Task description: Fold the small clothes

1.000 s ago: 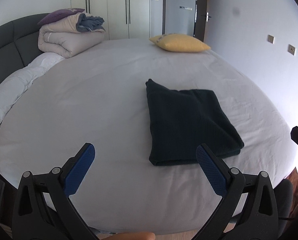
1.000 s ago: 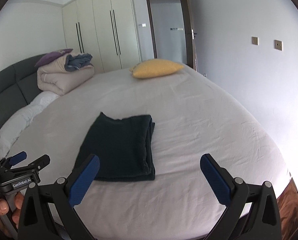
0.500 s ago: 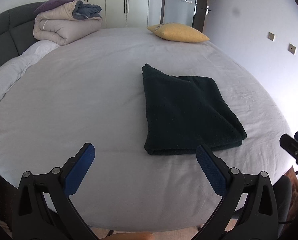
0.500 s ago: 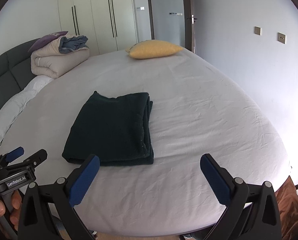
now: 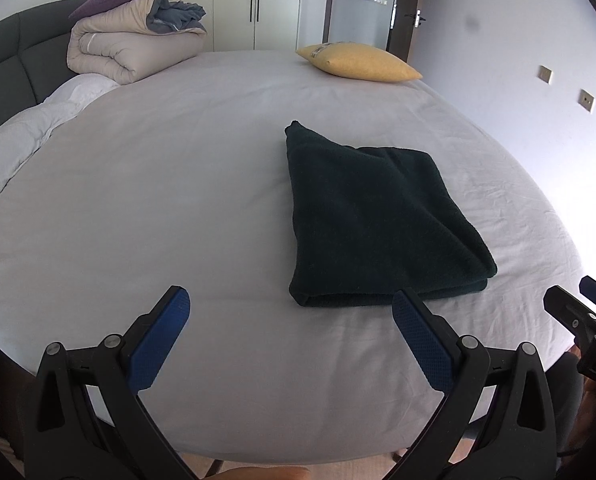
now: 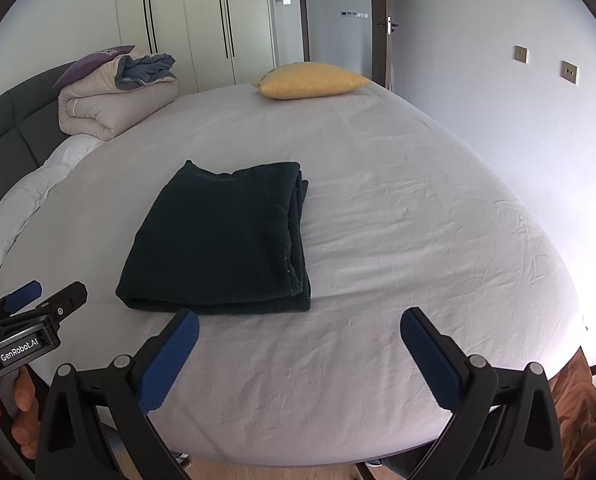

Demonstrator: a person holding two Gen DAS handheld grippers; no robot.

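I see the folded cloth [image 5: 378, 220] right of centre in the left view, its long axis running away from me up the frame. My left gripper [image 5: 290, 316] and right gripper [image 6: 298, 330] are both wide, holding nothing, low in the frame.

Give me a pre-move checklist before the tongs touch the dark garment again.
1. Left tongs open, holding nothing: ok.
2. Right tongs open, holding nothing: ok.
3. Dark garment folded into a compact rectangle, flat on the bed: ok.
4. Layered edges aligned on its right side: ok, roughly.
5. Both tongs clear of the garment: ok.
6. Yellow pillow and rolled duvet far from the garment: ok.
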